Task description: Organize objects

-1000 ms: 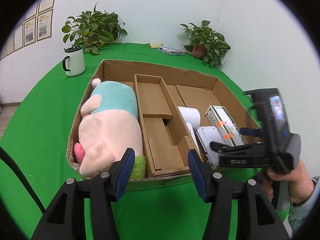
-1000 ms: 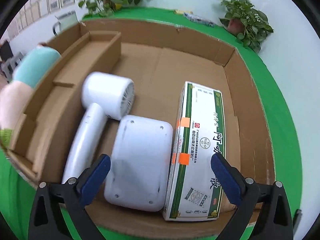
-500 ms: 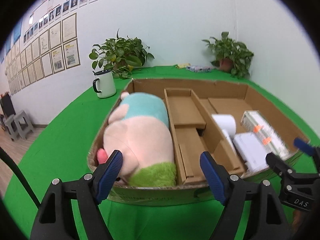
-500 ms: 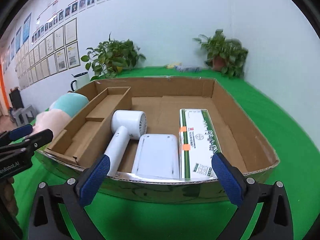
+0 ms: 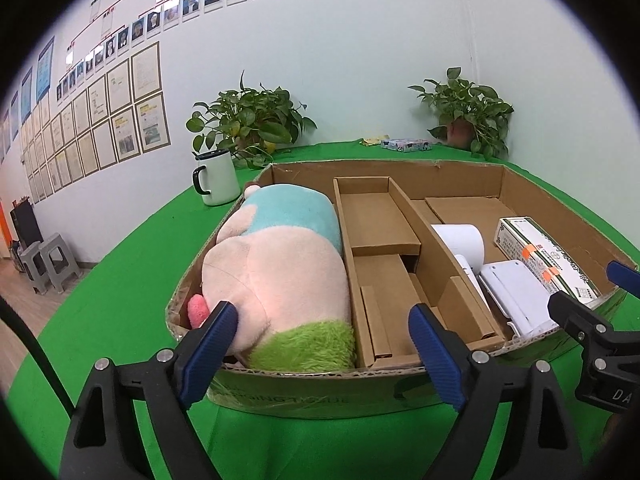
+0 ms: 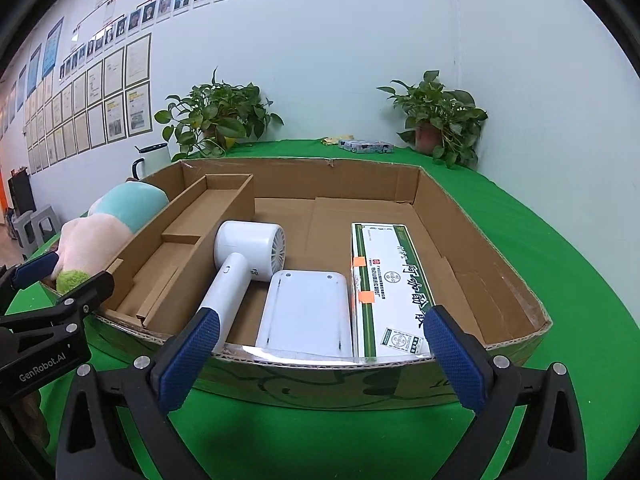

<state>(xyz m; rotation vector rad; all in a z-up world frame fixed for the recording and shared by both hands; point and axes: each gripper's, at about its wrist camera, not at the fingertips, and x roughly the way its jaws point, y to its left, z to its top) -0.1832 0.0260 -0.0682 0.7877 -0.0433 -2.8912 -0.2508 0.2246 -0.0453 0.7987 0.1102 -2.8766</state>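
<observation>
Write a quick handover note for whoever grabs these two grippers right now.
Left gripper: open, empty, in front of the cardboard box.
Right gripper: open, empty, at the box's near edge.
In the box: plush toy in the left section; white hair dryer, flat white device and green-and-white carton side by side in the right section. Middle divider compartments look empty.
Outside the box: white mug and a small packet on the green table; they may still need packing.

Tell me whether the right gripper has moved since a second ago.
Yes. The right gripper has pulled back out of the cardboard box; its fingertips now sit outside the near wall instead of over the green-and-white carton.
</observation>
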